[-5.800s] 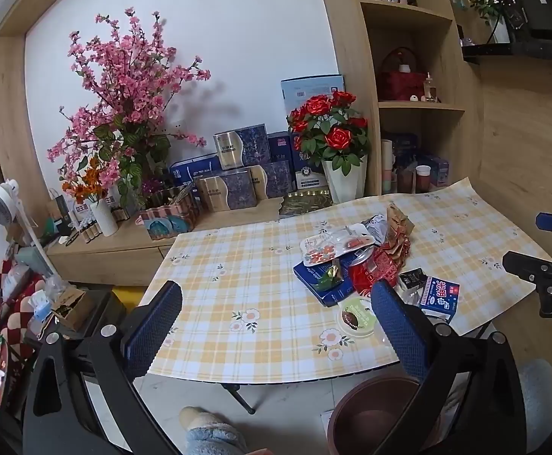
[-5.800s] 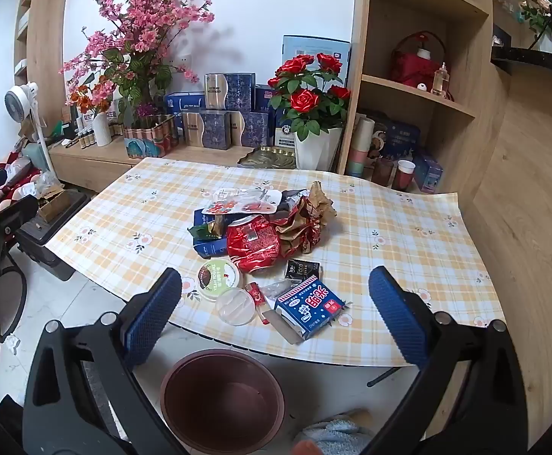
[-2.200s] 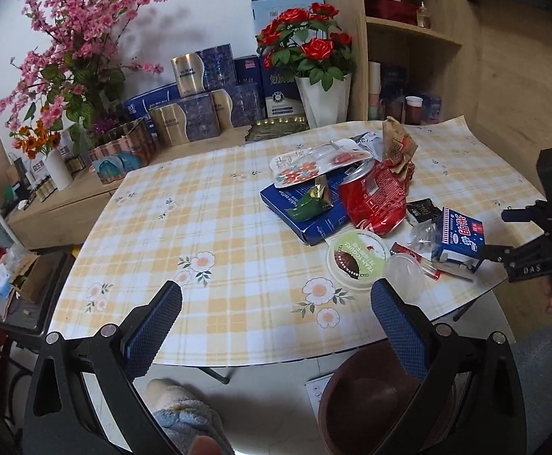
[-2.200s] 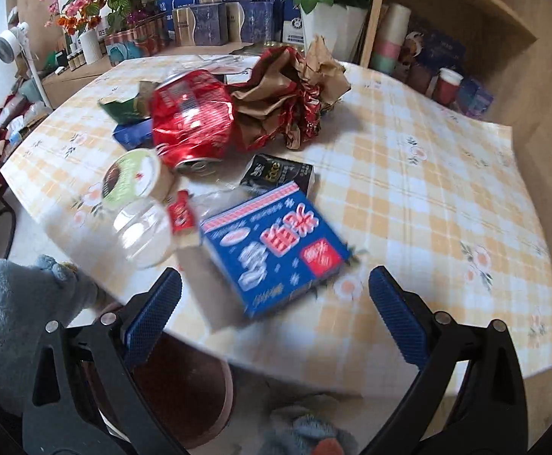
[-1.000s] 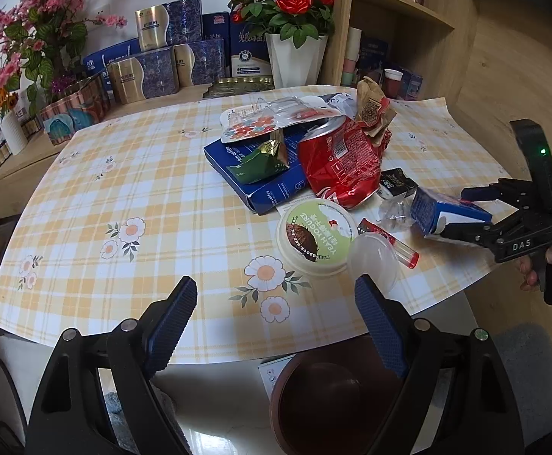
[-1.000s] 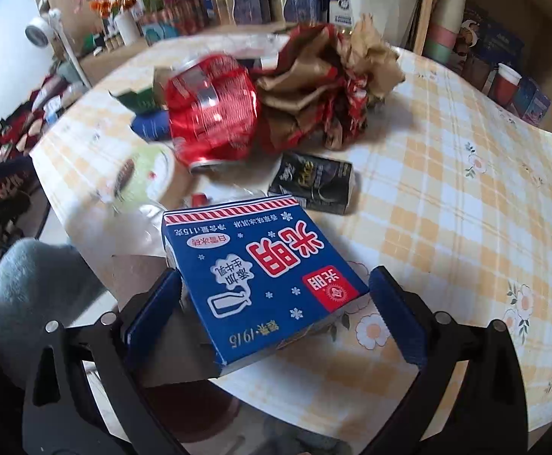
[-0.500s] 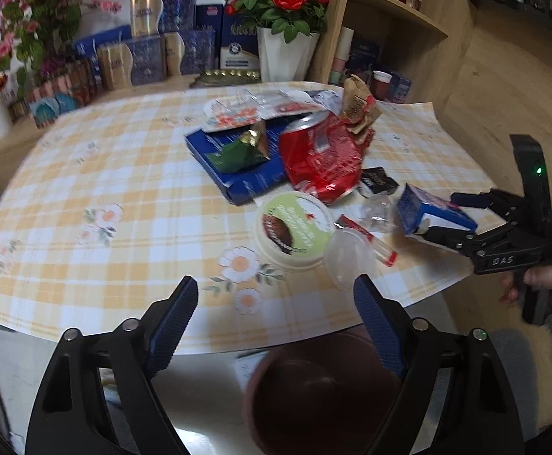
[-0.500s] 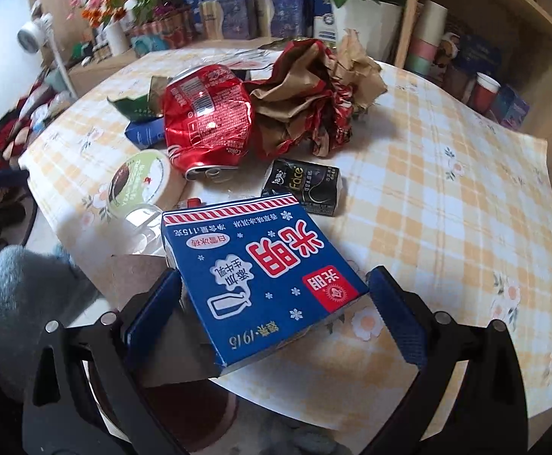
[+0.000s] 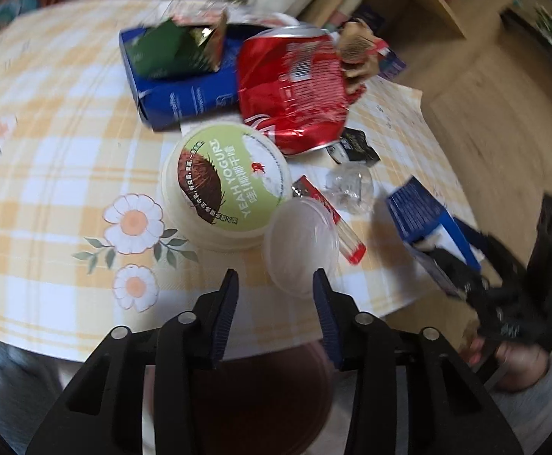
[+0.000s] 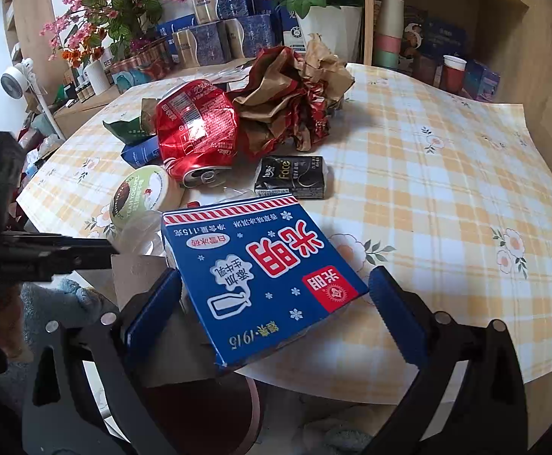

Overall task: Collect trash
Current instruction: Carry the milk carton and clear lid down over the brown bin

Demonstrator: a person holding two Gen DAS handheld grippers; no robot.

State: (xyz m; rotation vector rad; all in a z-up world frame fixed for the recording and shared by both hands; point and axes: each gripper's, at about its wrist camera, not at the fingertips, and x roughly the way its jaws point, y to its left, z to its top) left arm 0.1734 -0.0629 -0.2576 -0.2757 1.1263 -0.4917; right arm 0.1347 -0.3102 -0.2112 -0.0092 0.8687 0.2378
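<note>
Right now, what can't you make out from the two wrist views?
- Brown bin, right wrist view: contents hidden by the blue carton and the right gripper.
- Same bin, left wrist view: the left gripper covers most of it.
- Clear lid, left wrist view: motion blur; cannot tell if the jaws touch it.
- Small print on the red can: too small.

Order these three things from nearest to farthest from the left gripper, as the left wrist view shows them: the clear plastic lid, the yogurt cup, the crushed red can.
Measured from the left gripper:
1. Clear plastic lid: right at the fingertips, on the table edge.
2. Yogurt cup: just behind the lid, slightly left.
3. Crushed red can: farther back, beyond the cup.
</note>
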